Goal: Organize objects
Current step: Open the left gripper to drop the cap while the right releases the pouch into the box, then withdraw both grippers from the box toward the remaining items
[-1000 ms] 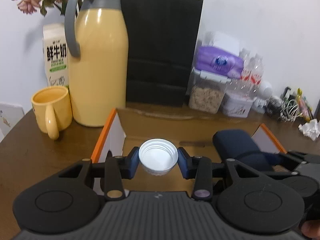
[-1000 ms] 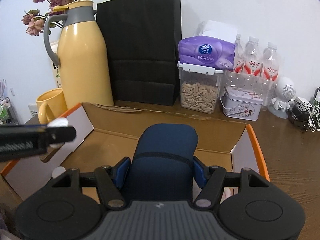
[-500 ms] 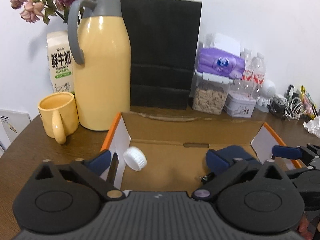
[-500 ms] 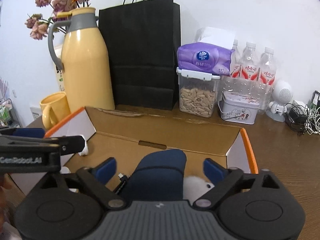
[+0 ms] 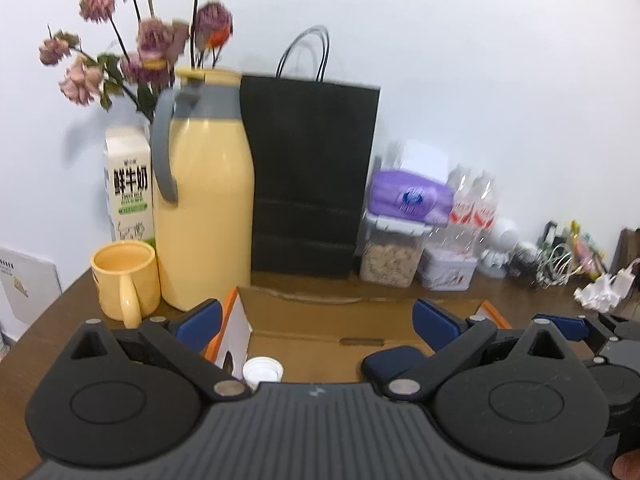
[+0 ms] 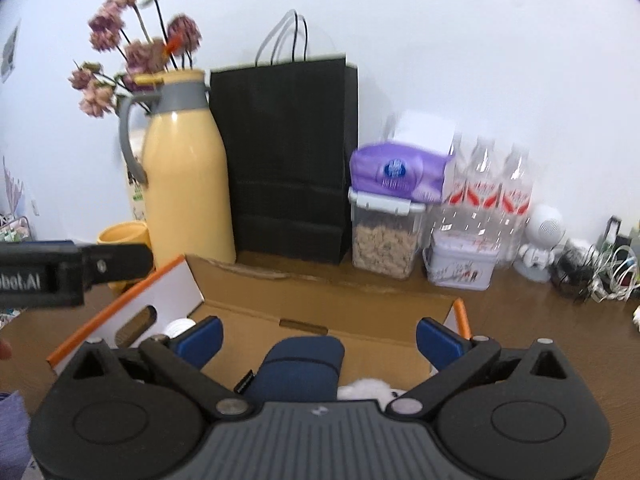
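left hand-held gripper (image 5: 316, 322) gaping, empty | right hand-held gripper (image 6: 319, 338) gaping, empty | white plastic bottle cap (image 5: 262, 371), dark blue fabric pouch (image 6: 302, 368) lying in open cardboard box (image 6: 320, 304)

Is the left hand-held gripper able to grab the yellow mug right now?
Probably yes. The left hand-held gripper is open and holds nothing, and the yellow mug stands in the open on the table, left of the cardboard box, with its handle facing the gripper.
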`<action>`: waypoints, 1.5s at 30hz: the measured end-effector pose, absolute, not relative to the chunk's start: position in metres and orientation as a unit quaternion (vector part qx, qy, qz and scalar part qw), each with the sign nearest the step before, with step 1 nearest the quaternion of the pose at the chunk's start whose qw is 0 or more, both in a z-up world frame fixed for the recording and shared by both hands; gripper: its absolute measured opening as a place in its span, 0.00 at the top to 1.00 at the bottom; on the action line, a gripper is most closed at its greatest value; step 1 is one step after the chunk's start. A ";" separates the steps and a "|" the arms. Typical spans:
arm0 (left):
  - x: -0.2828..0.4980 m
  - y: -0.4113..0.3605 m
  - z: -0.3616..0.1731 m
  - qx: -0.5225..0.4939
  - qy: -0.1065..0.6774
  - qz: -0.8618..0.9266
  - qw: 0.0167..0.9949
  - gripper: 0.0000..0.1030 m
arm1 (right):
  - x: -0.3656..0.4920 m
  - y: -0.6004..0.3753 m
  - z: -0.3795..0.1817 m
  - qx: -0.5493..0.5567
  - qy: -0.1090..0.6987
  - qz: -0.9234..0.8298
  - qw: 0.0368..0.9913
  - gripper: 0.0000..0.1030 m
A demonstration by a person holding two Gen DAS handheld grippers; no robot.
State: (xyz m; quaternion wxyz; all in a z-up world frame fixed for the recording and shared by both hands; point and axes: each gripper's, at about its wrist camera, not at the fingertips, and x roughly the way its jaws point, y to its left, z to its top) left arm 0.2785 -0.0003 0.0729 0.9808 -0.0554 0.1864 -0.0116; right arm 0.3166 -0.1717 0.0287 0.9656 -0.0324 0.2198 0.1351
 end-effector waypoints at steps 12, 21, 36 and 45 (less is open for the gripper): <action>0.200 0.009 0.097 -0.053 0.138 -0.003 0.989 0.00 | 0.221 -0.192 0.049 -0.028 0.158 0.136 0.978 0.00; 0.148 0.024 0.086 -0.042 0.156 0.016 0.987 0.00 | 0.166 -0.205 0.030 -0.023 0.182 0.136 0.974 0.00; 0.101 0.054 0.043 -0.043 0.209 0.032 0.976 0.00 | 0.119 -0.213 -0.025 -0.026 0.266 0.137 0.954 0.00; 0.095 0.074 0.022 -0.058 0.238 0.037 0.969 0.00 | 0.124 -0.191 -0.050 -0.045 0.319 0.161 0.933 0.00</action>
